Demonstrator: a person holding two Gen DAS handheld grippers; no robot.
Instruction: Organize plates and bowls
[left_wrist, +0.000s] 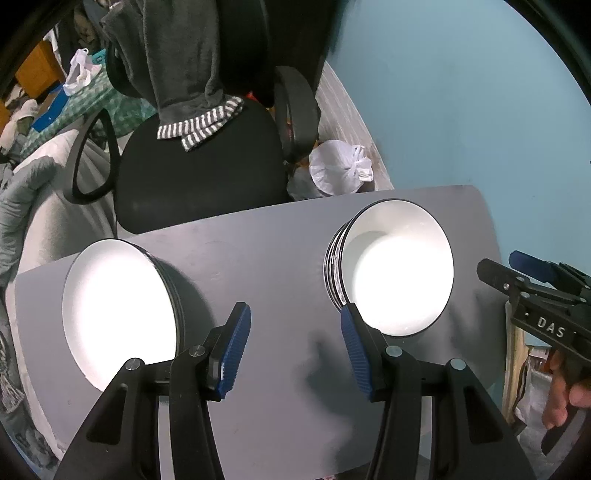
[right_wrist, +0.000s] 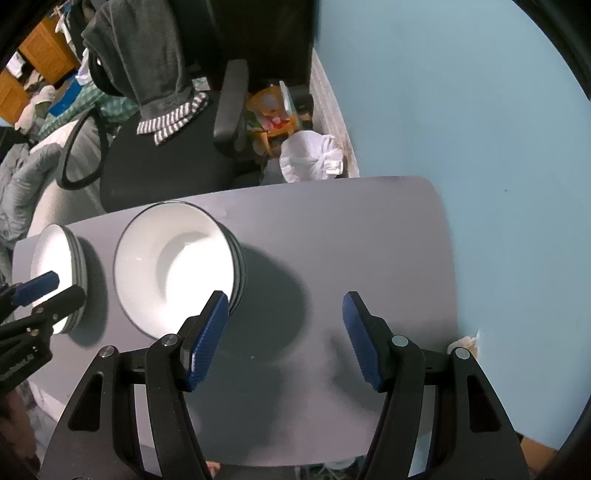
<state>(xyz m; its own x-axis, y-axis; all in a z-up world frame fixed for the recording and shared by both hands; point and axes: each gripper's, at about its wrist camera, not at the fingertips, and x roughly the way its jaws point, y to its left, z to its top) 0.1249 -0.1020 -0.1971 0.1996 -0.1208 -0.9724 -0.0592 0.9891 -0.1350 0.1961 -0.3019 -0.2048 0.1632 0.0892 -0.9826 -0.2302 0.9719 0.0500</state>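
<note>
Probably the white round bowls with thin black rims (left_wrist: 399, 273), stacked on the grey desk (left_wrist: 273, 258), are hard, slippery and breakable, so grab the rim; the left gripper (left_wrist: 295, 350) and right gripper (right_wrist: 284, 339) both stand apart, holding nothing.

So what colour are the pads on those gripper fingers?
Blue, with fine ribbing, on black arms. The left gripper's fingers show it best in the left wrist view.

Plate stack (left_wrist: 118, 314) and bowl stack (left_wrist: 399, 273) sit apart on the grey table (left_wrist: 273, 240) (left gripper (left_wrist: 293, 349) empty).
</note>
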